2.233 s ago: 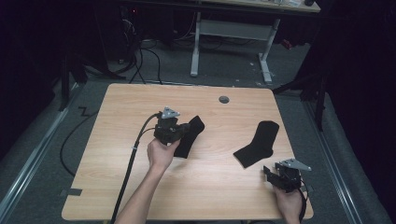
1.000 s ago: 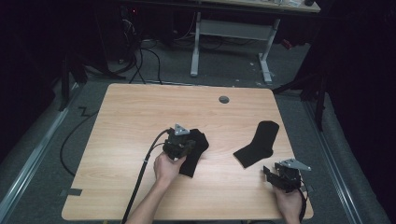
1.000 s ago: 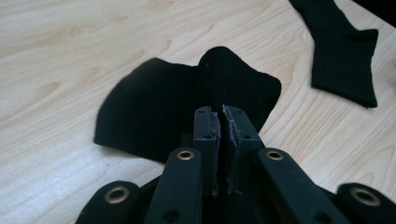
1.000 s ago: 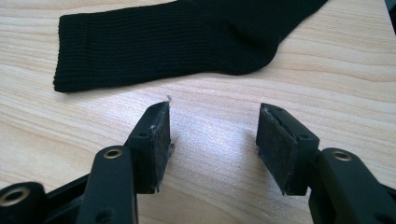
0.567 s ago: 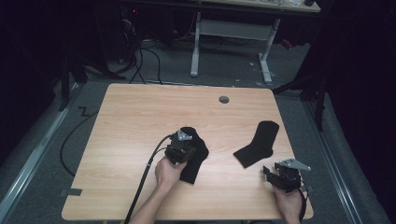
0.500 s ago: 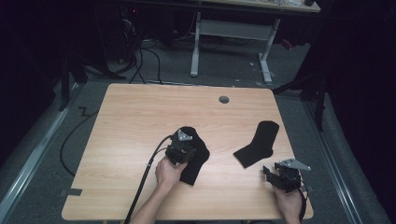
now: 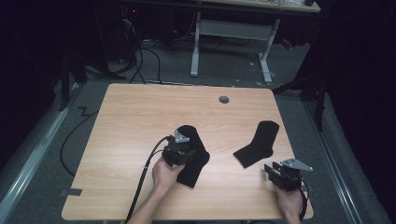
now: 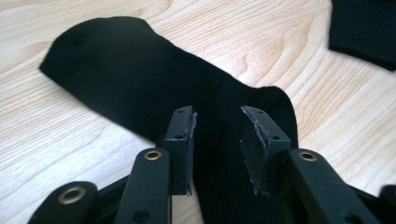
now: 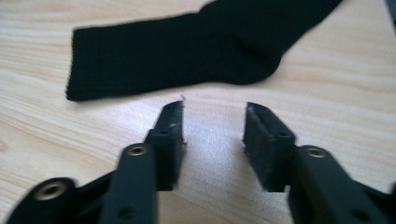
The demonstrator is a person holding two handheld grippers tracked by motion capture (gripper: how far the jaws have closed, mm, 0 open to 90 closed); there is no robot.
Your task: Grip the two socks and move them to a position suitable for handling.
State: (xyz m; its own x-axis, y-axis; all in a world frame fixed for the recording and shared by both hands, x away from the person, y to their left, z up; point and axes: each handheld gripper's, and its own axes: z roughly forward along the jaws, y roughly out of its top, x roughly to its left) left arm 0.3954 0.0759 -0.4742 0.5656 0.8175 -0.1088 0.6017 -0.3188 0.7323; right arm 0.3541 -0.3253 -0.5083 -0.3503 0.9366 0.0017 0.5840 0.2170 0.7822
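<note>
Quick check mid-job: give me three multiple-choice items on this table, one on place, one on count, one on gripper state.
1. Where is the left gripper?
A. Over the left sock
B. By the table's hole
C. Off the table

2. How many socks lie on the table?
A. One
B. Two
C. Three

3. The right gripper is:
A. Clamped on the right sock
B. Open, holding nothing
C. Fully shut

Key: 1 A, its jaws straddle the left sock in the left gripper view. 2 B, the high view shows two. 3 B, bare wood shows between its jaws.
</note>
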